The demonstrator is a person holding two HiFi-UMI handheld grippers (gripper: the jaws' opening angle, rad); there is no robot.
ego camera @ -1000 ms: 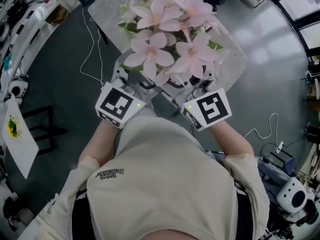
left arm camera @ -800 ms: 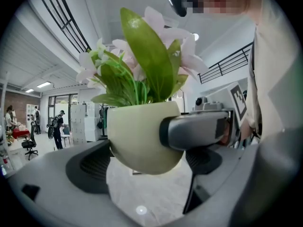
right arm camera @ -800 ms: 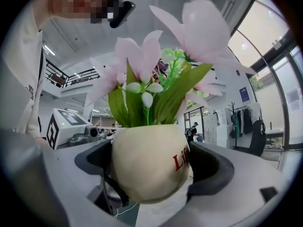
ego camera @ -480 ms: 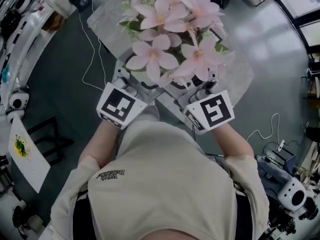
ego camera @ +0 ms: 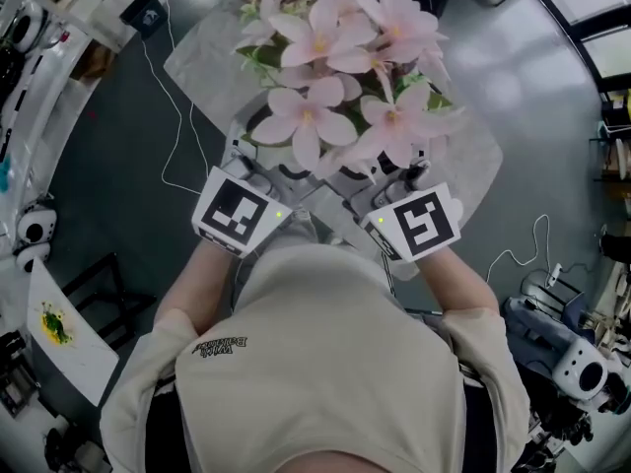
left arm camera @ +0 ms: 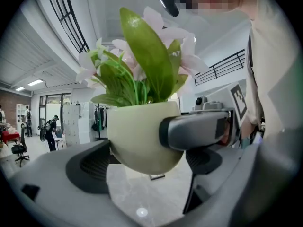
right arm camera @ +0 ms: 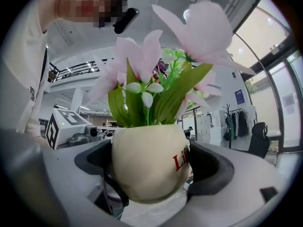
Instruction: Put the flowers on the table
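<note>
A bunch of pink artificial flowers (ego camera: 340, 77) with green leaves stands in a round cream pot (left arm camera: 137, 136), which bears red lettering (right arm camera: 182, 162). Both grippers clasp the pot from opposite sides in front of the person's chest. My left gripper (ego camera: 251, 180) is shut on the pot's left side and my right gripper (ego camera: 399, 185) on its right side. In the head view the blooms hide the pot and the fingertips. The pot hangs a little above the pale round table (ego camera: 468, 156), whose marbled top (left arm camera: 137, 193) shows under it.
White cables (ego camera: 182, 106) trail over the dark floor left of the table. A bench with devices and papers (ego camera: 39, 225) runs along the left. More equipment (ego camera: 582, 363) sits at the lower right. The left gripper view shows an open hall with people far off (left arm camera: 49, 126).
The table and floor have slid down and left in the head view as the person moved. The pot is now further over the table. Both grippers hold it as before.
</note>
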